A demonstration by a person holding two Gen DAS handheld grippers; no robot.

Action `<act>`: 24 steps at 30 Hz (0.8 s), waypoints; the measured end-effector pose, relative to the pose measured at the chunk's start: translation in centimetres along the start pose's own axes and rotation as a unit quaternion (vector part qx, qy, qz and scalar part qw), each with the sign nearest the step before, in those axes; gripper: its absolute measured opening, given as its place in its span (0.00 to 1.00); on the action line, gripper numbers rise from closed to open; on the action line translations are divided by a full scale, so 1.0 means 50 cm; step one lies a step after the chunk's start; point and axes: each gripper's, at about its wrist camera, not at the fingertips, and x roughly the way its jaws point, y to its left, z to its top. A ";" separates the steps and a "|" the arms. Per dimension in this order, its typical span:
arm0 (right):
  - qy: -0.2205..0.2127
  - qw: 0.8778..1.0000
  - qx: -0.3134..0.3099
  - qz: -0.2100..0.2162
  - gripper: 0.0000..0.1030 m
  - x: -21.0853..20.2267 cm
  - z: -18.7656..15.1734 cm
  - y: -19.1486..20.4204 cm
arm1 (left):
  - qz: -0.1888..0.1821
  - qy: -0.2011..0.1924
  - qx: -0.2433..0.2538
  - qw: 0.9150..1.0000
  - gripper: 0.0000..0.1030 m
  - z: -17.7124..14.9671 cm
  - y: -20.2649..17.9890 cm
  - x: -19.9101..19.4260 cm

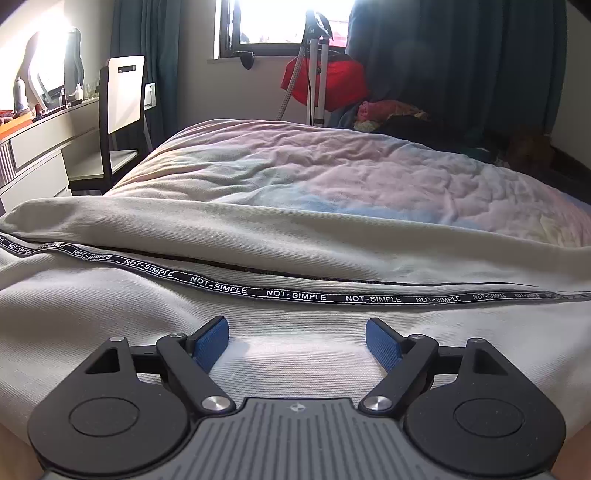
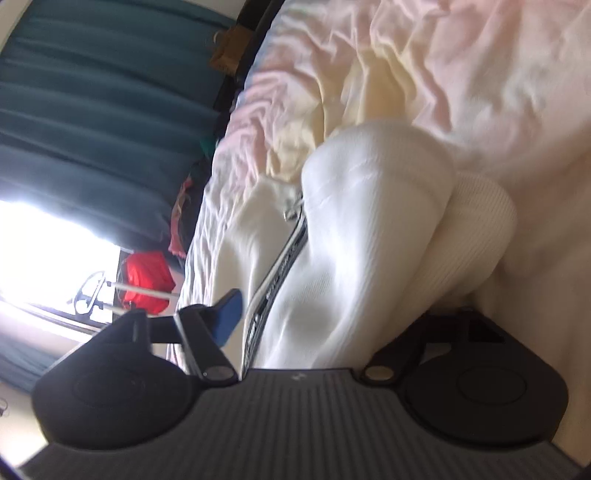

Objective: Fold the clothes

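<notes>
- The left gripper (image 1: 297, 341) stands with its jaws wide apart, the blue ribbed pads (image 1: 210, 341) resting on or just above the garment, with only flat cloth in the gap and nothing clasped.
- The right gripper (image 2: 332, 321) is partly open. Its one visible blue pad (image 2: 229, 317) stands clear of the cloth, and the other finger is buried behind a bulge of fabric, so I cannot tell whether it grips anything.
- The white garment (image 1: 295, 266) is a finely ribbed knit that lies spread across the near end of the bed, directly under both grippers.
- A black woven tape (image 1: 295, 295) printed with "NOT-SIMPLE" runs across it along a zip line. In the right wrist view a small metal zip pull (image 2: 291, 214) shows near the tape's far end, blurred.
- In the right wrist view the garment rises in a thick rounded fold (image 2: 369, 221), and a ribbed cuff or hem (image 2: 480, 221) bulges just beside it.
- The bed cover (image 1: 332, 166) beneath is crinkled, in pale pink, blue and yellow patches.
- Beyond are a dark-framed chair (image 1: 122, 110), teal curtains (image 1: 461, 55), a red cloth (image 1: 328, 81) behind a stand, and an overexposed window (image 1: 288, 22).
- The heap of clothes at the bed's far end is too dim to make out.
</notes>
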 end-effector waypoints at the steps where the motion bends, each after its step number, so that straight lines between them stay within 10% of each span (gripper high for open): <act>1: -0.009 1.000 -0.003 0.004 0.25 -0.006 0.003 0.002 | -0.001 -0.001 -0.003 1.000 0.81 -0.001 0.002 -0.001; 9: -0.064 0.994 -0.091 -0.017 0.10 -0.036 0.000 0.065 | 0.005 0.001 0.009 1.000 0.81 -0.004 -0.006 0.001; 13: -0.095 0.969 -0.227 -0.034 0.10 -0.070 -0.032 0.142 | 0.010 0.007 0.020 1.000 0.82 -0.004 -0.010 0.005; 19: -0.168 0.874 -0.456 -0.018 0.10 -0.163 -0.171 0.268 | 0.007 0.006 0.014 1.000 0.82 0.007 -0.006 -0.005; 24: -0.219 0.767 -0.602 0.042 0.11 -0.213 -0.349 0.353 | 0.002 -0.019 0.007 1.000 0.83 0.024 0.007 -0.037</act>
